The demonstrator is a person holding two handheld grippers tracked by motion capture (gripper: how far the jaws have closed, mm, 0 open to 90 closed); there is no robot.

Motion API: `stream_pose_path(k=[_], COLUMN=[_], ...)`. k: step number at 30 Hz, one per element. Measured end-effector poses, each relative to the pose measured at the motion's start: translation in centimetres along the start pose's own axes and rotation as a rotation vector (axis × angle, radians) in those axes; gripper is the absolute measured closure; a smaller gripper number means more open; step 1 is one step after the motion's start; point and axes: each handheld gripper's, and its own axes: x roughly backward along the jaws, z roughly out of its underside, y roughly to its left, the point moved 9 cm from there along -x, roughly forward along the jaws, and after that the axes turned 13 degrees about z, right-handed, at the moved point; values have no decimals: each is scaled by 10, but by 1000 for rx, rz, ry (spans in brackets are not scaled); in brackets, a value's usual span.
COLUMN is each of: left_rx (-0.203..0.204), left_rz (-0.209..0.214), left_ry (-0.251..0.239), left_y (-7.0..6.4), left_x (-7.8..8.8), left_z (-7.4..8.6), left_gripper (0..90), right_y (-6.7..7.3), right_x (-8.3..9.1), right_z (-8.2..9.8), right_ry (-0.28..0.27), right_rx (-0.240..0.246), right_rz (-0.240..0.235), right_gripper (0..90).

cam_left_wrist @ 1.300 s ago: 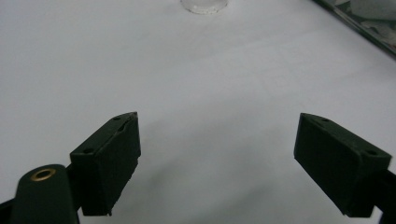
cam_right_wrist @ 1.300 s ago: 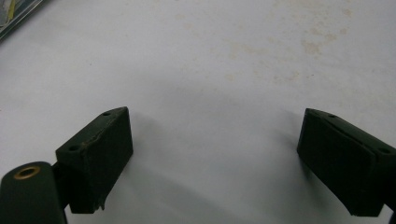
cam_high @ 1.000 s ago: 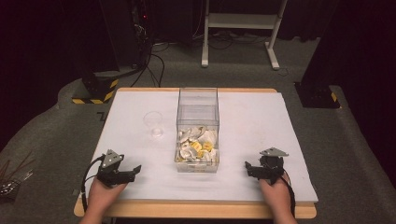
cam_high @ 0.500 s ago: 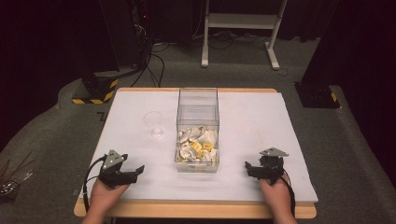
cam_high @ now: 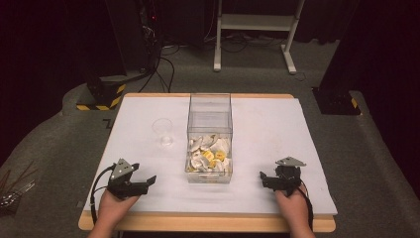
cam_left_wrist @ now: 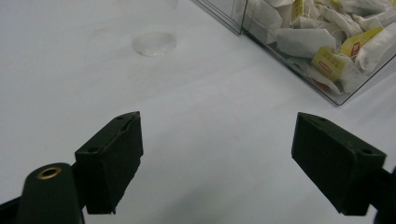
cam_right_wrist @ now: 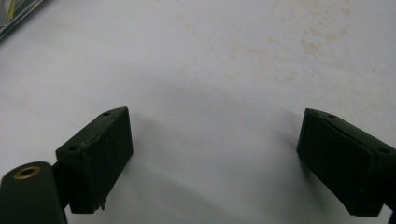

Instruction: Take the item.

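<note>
Tea bags [cam_high: 210,154], white with yellow tags, lay heaped in a clear box [cam_high: 210,113] at mid-table, right of a glass cup [cam_high: 163,132]. Left gripper [cam_high: 146,182] and right gripper [cam_high: 263,177] sat wide, empty, near the front edge.

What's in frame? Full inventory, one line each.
Table: one, white top with wood edge, centre of the high view.
Box: one, clear, tall, mid-table.
Tea bags: many, white with yellow tags, piled in the box bottom.
Cup: one, clear, empty, left of the box and apart from it.
Stand: one, white, on the floor behind the table.
Cables: several, black, on the floor at back left.
Left gripper: one, black, jaws open, near table edge, left of the box.
Right gripper: one, black, jaws open, near table edge, right of the box.
Hands: two, one on each gripper, at the near edge.
</note>
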Motion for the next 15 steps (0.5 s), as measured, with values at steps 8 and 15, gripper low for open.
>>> stream_pose_path(k=[8,15], left_rx=[-12,-25], left_rz=[19,30], left_ry=[-10,-16], left_y=[-5,-9], left_x=[-1,-5], left_z=[-7,-16], left_gripper=[171,175], right_y=[0,0], right_x=[0,0], right_z=[0,0], right_ry=[1,1], right_rx=[-2,-1], right_rz=[-1,0], right_gripper=[103,104])
